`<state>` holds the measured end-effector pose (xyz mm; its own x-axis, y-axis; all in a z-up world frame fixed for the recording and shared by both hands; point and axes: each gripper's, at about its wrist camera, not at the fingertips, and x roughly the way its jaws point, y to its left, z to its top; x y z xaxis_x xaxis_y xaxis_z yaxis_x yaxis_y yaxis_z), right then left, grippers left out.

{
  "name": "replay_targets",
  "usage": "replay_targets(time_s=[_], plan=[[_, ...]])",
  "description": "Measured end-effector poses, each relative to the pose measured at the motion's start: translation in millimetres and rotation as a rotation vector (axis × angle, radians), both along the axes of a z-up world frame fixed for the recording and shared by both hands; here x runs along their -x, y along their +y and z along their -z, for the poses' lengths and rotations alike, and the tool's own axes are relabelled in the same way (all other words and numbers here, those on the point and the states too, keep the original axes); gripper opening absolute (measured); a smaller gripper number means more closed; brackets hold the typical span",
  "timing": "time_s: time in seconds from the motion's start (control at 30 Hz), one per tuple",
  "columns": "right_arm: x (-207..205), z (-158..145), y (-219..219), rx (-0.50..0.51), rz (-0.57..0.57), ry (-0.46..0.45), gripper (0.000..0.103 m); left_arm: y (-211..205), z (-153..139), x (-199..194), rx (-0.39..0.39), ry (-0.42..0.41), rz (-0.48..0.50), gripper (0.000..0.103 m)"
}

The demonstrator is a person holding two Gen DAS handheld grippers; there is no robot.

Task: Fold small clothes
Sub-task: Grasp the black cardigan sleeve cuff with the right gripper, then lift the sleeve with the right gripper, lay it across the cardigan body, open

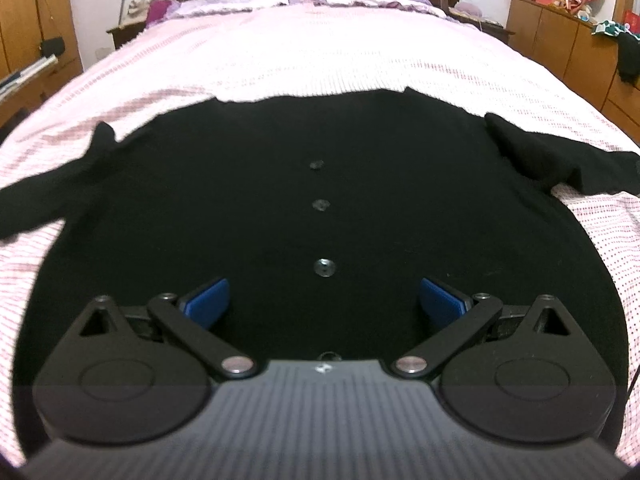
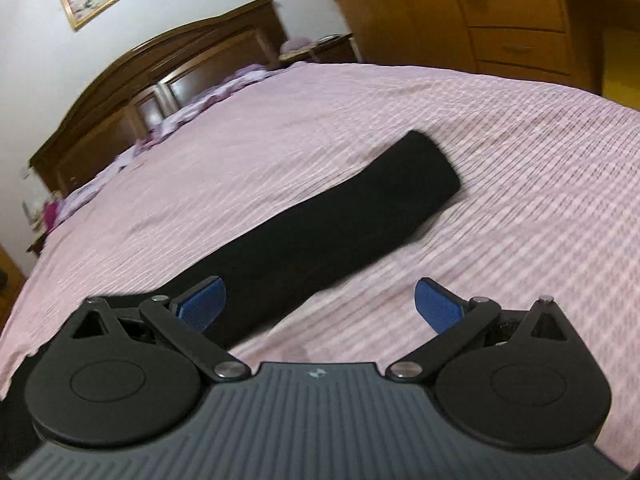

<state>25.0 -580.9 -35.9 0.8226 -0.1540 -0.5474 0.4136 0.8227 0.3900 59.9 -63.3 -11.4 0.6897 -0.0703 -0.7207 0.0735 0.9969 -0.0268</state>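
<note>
Both tongs stand wide apart and hold nothing. Left tongs (image 1: 324, 302) hover low over the lower middle of the frame, directly above the black cardigan (image 1: 320, 208), whose row of buttons (image 1: 325, 268) runs up the centre of that view between the blue pads (image 1: 208, 302). The garment lies spread flat, front up, on the pink-checked bed (image 1: 320, 60), with one sleeve trailing to the left edge of the frame and the other sleeve (image 2: 340, 224) reaching off to the right. In the right wrist view that sleeve stretches diagonally from lower left toward the centre, its cuff lying flat on the bedcover; right tongs (image 2: 320, 306) sit at the bottom of the frame with the sleeve passing just by the left-hand pad.

No fold looks made yet, so the step in hand appears to be the first one: taking a sleeve. The next move probably calls for the right tongs to descend onto the sleeve, pinch only its fabric rather than the bedcover, and carry it across the body.
</note>
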Motion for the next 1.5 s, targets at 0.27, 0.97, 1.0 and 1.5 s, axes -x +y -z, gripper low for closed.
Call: replay_targets(time_s=[0.27,0.97,1.0,1.5], plan=[[-46.1,28.8,-57.4,-0.099,0.055,-0.027,0.103,-9.6,15.4,-6.0,-0.048,0.01,-0.026,0.103],[-81.3,60.6,-83.2,-0.163,0.077,-0.187,0.095,-12.9,28.2,-8.6,-0.052,0.019,-0.044,0.103],[-82.5,60.0,-83.7,-0.164,0.078,-0.184,0.082,-12.9,28.4,-8.4,-0.053,0.017,-0.042,0.103],[-42.4,24.2,-98.4,-0.259,0.105,-0.273,0.004,-15.1,30.8,-1.1,-0.077,-0.034,-0.01,0.103]])
